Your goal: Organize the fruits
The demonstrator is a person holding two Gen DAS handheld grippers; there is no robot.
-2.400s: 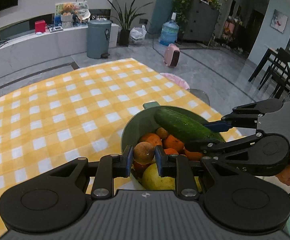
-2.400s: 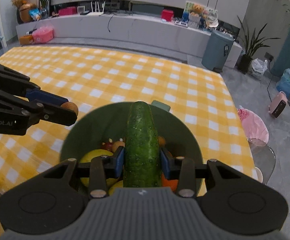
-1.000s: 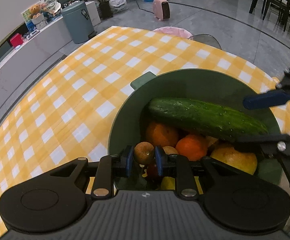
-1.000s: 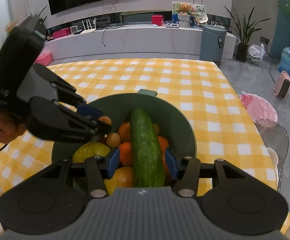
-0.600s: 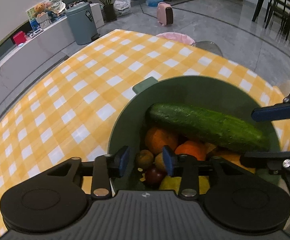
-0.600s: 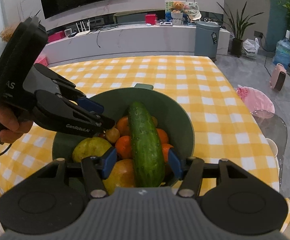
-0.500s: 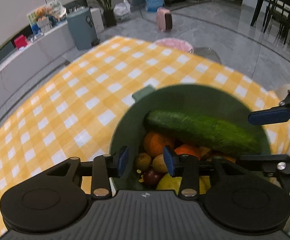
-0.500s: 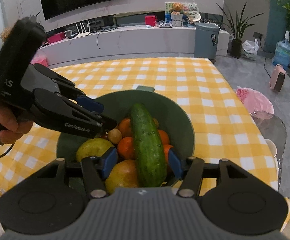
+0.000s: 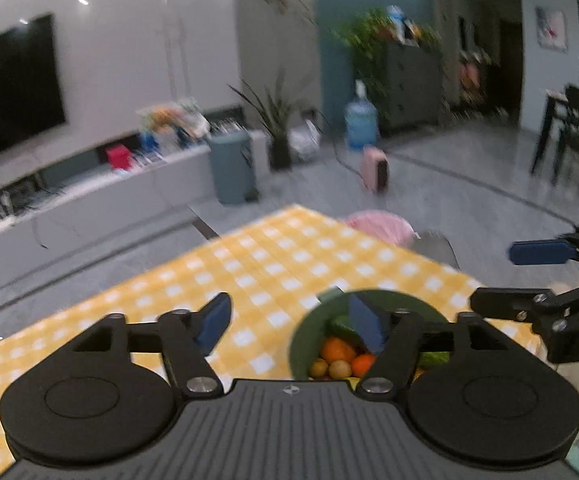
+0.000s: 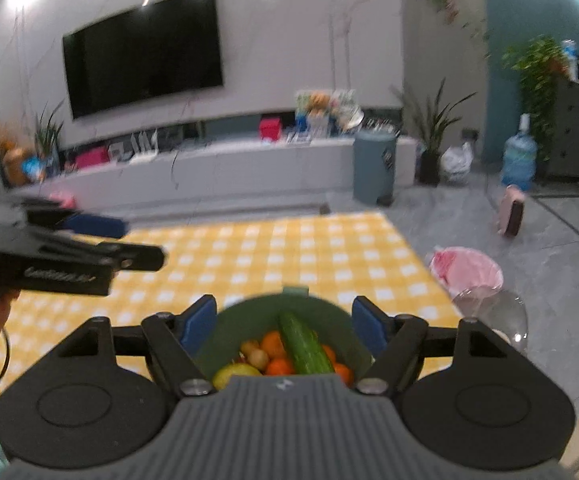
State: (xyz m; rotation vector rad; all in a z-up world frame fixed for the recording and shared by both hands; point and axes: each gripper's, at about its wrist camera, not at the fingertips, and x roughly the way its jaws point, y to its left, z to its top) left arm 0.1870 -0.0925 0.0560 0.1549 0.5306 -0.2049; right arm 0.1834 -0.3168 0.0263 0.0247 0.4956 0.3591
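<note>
1. Right wrist view: the right hand-held gripper (image 10: 285, 322) hangs above the green bowl (image 10: 245, 312), jaws opening, nothing between them; the cucumber (image 10: 304, 346) lies across the oranges (image 10: 275, 345), likely too long to nestle.
2. Left hand-held gripper (image 9: 289, 322) is likewise opening and empty over the checked worktop (image 9: 273, 256).

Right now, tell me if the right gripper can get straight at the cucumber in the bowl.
Probably yes. The right gripper has empty, opening jaws, and the cucumber lies on top of the fruit in the green bowl with nothing covering it.
</note>
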